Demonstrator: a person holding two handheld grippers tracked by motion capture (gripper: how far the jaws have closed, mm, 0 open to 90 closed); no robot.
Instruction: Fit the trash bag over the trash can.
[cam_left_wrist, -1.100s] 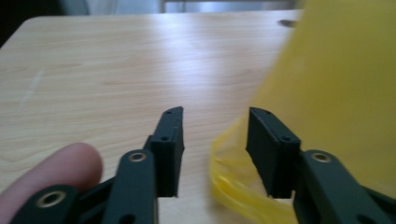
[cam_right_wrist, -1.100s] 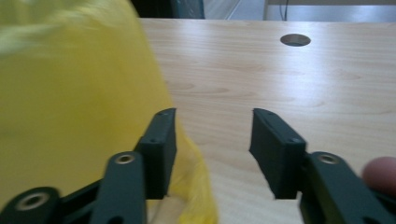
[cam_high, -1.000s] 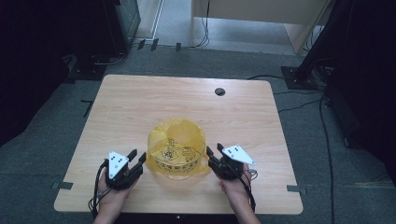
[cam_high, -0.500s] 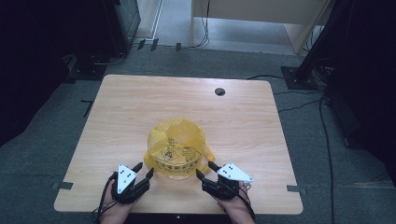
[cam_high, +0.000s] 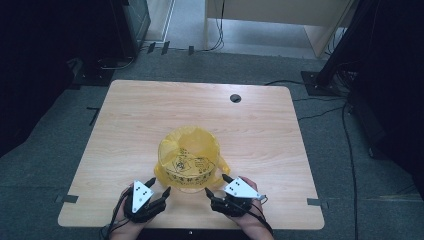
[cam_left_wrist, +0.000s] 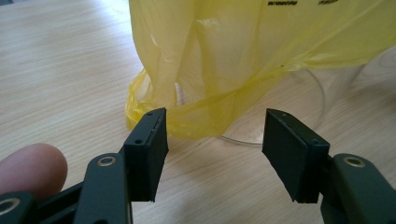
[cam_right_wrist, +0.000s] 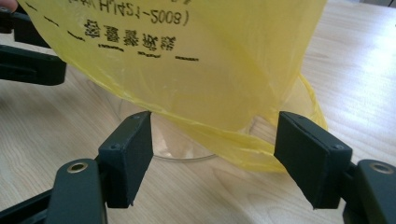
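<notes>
A: What writing is showing on the yellow bag (cam_high: 189, 159)?

B: In the right claw view, black print is running across the upper left of the frame, upside down. One part is reading like "2008)" after a dash, with two rows of small characters under it that are too small to make out. In the high view a black round emblem and some lines of print are sitting on the bag's near side, too small to read. In the left claw view, only bits of black print are peeking in at the top edge.

A: And where is the bag sitting?

B: It is lining a clear container (cam_right_wrist: 187, 144) standing on the wooden counter (cam_high: 125, 130), just below the middle of the high view. The bag's yellow film is hanging over the rim and bunching down near the counter.

A: How are the hands posing?

B: Both are coming in from the bottom edge of the high view. The left claw (cam_high: 157, 187) is lying at the lower left of the bag, tips pointing up and to the right toward it. The right claw (cam_high: 215, 184) is lying at the lower right, tips pointing up and to the left.

A: Are the claws gripping anything?

B: No. Both are standing wide, holding nothing, with the bag's lower folds showing just beyond the gap. A fingertip (cam_left_wrist: 30, 168) is resting at the lower left of the left claw view.
</notes>
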